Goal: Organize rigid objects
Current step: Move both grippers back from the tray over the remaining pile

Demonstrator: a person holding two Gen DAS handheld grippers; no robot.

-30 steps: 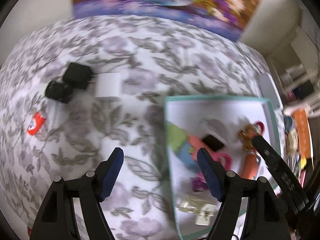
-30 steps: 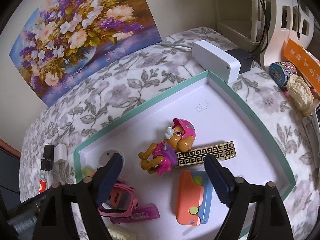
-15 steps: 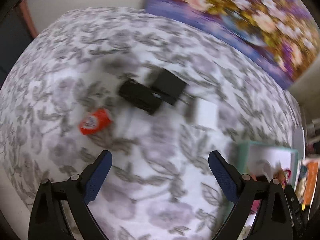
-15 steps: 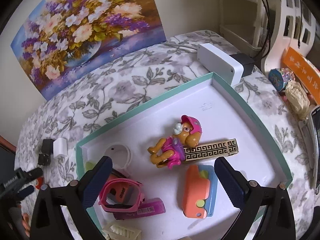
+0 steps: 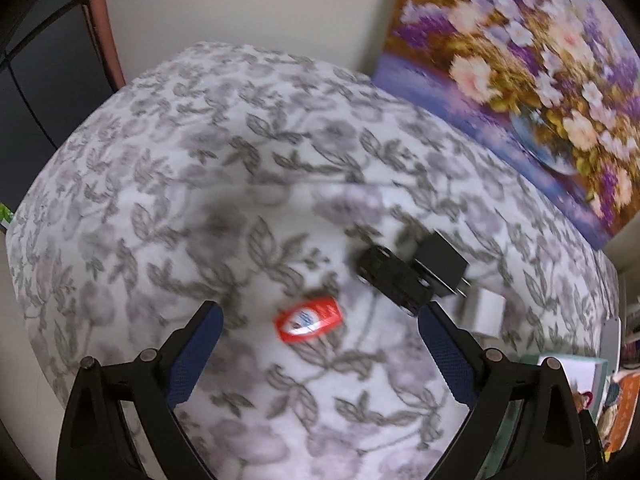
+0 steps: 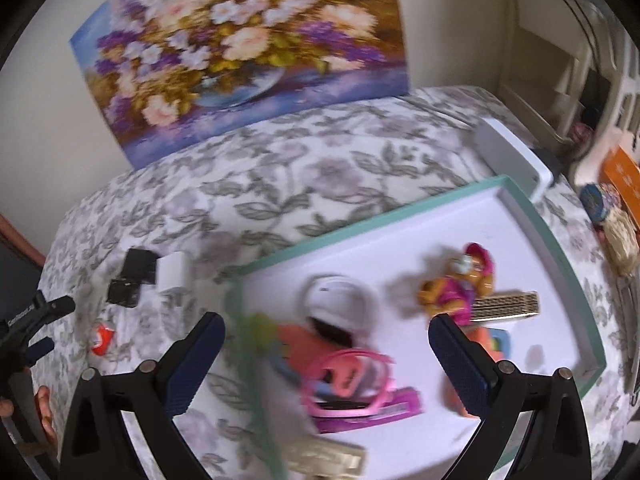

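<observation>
A floral painting (image 6: 240, 52) leans on the cream wall (image 5: 256, 4) behind the leaf-patterned cloth (image 5: 224, 168), with what may be white shelving (image 6: 576, 72) at right.

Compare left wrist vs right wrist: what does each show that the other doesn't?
Left wrist only: a dark panel beyond the table's far edge, and the black plug's prongs.

Right wrist only: the tray's contents, namely dog figure, white ring, pink watch, gold bar; plus the white box.

Both: red packet, black plug, black block, white cube, flower painting, floral cloth.
</observation>
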